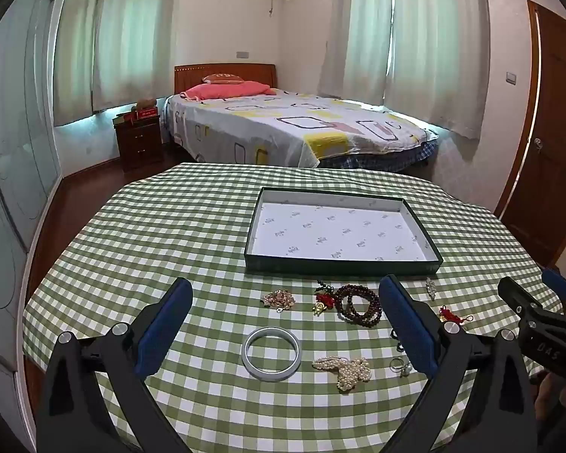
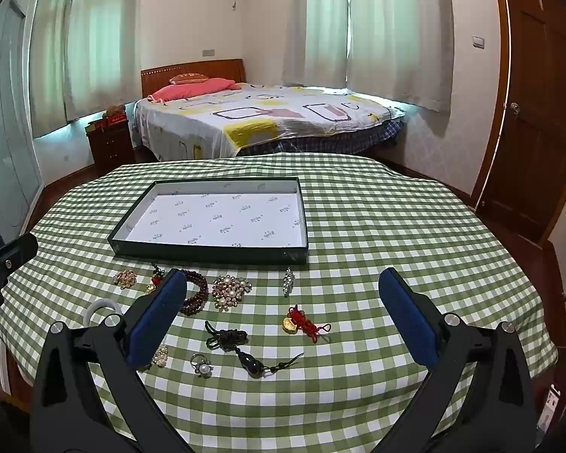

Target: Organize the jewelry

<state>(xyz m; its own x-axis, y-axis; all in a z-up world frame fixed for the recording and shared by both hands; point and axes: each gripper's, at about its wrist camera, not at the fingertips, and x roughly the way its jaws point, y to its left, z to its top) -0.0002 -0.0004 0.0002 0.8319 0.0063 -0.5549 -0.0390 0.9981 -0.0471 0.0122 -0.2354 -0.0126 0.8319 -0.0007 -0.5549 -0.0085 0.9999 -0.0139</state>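
Left gripper (image 1: 285, 315) and right gripper (image 2: 283, 311): tilted downward over the table, jaws wide apart, nothing held. Tray (image 2: 211, 253): long axis runs left to right, open side up.

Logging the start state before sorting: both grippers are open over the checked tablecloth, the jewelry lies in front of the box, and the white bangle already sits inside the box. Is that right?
Not quite. The white bangle is not in the box; it lies on the checked tablecloth between the left gripper's fingers, as the left wrist view shows. The box holds nothing. The rest stands: right gripper open too, jewelry before the box.

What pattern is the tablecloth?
Green-and-white check tablecloth, clearest in the right wrist view.
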